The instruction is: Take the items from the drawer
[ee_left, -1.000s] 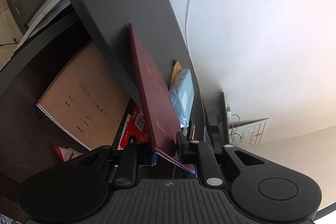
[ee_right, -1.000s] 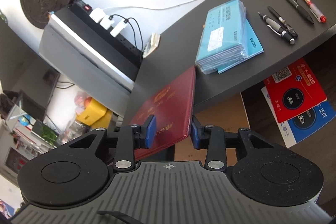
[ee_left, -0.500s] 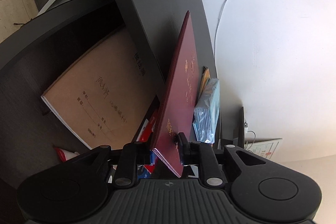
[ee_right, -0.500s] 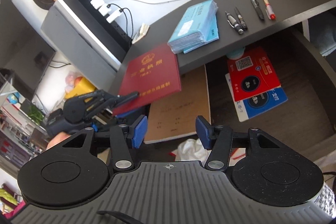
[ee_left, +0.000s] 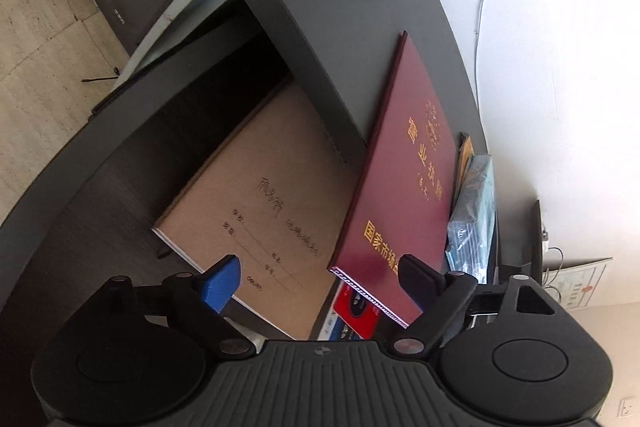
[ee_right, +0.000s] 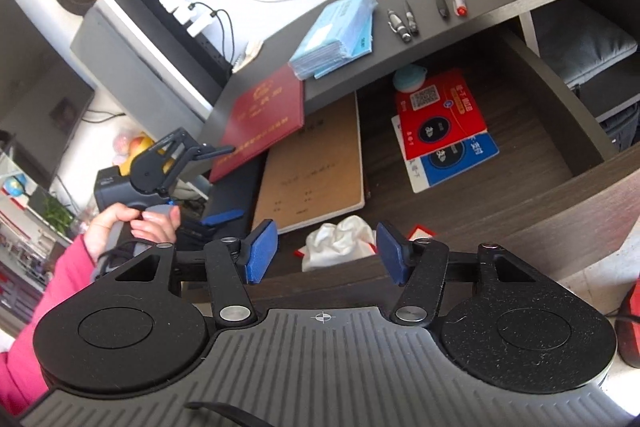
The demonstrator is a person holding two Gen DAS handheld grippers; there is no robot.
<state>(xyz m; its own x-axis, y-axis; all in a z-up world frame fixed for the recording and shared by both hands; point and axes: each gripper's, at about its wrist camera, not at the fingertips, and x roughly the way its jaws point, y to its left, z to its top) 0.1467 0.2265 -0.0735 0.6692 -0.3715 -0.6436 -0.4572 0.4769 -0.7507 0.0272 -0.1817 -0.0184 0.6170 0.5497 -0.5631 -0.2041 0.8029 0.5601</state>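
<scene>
My right gripper wide, empty, hovering over drawer front, ready for next pick. Left gripper wide, just short of red certificate. Certificate on desktop above drawer, corner overhanging. Brown notebook, cards inside drawer.

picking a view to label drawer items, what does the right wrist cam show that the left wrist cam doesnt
Only the right wrist view shows the pens on the desk, the white cloth in the drawer, the person's hand and the right claw, open. Only the left wrist view shows the floor. Both show the red certificate, brown notebook, blue packet, red card and open left claw.
</scene>
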